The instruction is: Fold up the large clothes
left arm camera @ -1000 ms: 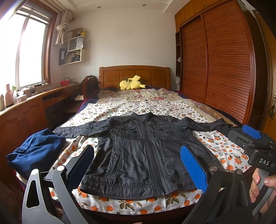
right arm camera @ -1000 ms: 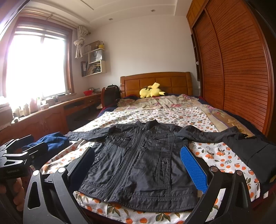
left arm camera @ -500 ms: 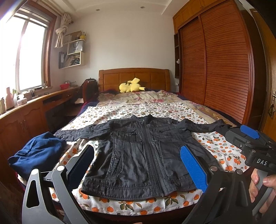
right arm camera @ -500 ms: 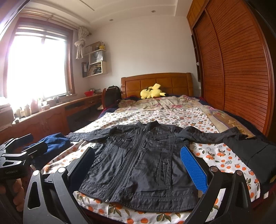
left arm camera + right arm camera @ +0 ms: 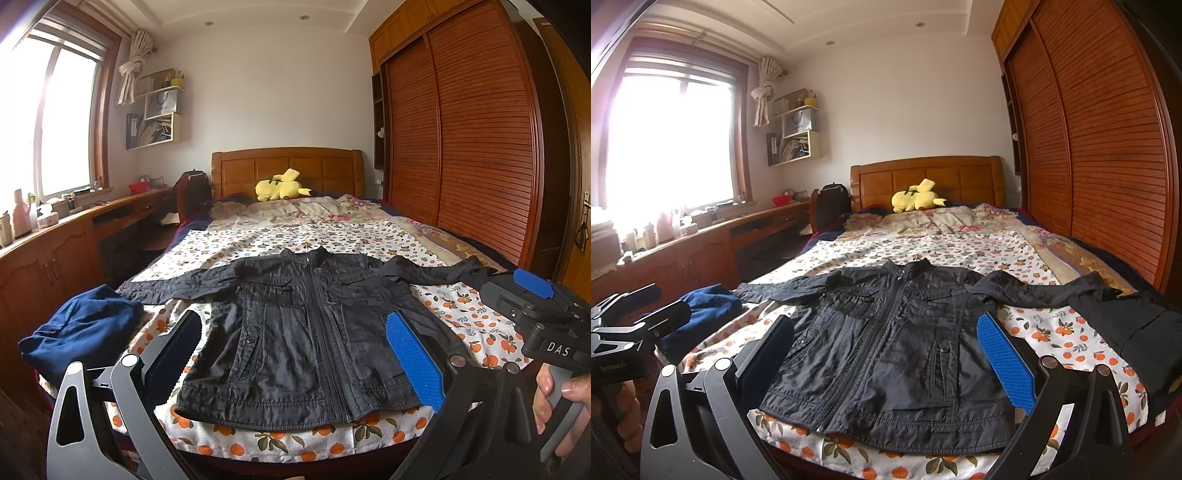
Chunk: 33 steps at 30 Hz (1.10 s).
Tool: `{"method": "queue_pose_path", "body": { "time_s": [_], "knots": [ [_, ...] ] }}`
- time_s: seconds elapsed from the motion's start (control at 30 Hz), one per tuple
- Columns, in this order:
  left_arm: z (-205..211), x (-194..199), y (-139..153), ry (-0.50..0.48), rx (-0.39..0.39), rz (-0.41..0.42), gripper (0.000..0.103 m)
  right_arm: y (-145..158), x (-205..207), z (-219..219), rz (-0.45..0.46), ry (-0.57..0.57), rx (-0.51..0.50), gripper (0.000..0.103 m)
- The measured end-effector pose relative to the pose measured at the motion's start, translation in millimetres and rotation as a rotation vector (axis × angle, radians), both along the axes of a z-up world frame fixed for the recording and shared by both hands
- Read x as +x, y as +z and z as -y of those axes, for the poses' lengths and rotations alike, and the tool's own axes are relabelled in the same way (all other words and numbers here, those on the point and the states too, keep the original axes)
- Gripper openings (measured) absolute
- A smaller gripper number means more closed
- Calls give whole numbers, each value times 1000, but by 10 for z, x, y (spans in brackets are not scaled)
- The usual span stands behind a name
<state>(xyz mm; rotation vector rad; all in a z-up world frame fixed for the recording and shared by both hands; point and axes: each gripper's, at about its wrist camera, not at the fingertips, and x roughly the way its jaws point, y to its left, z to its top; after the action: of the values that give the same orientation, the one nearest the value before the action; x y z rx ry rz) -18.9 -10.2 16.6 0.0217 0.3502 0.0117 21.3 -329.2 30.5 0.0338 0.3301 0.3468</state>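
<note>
Black jacket (image 5: 306, 332) flat on bed (image 5: 332, 236), apparently beyond both jaws; both spread wide, empty.

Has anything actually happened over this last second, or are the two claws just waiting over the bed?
Little changed. Both views have drawn back and up a bit, so the jacket looks smaller and lower in frame. Nothing was taken hold of or let go: the left claw and right claw stay open and empty. The jacket remains spread flat, zipped, sleeves out; the blue garment and plush toy are unmoved.
</note>
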Motion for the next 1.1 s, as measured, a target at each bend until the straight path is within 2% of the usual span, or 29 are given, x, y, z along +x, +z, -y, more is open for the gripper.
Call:
{"method": "queue_pose_path", "body": {
  "time_s": [0.8,1.1],
  "knots": [
    [-4,-12,41,-1,3,3,101,28,-3,-44,-4,2,-2,96],
    [-45,127,-125,7,-6,-34,101,-117,77,-73,-32,6,-6,96]
  ]
}}
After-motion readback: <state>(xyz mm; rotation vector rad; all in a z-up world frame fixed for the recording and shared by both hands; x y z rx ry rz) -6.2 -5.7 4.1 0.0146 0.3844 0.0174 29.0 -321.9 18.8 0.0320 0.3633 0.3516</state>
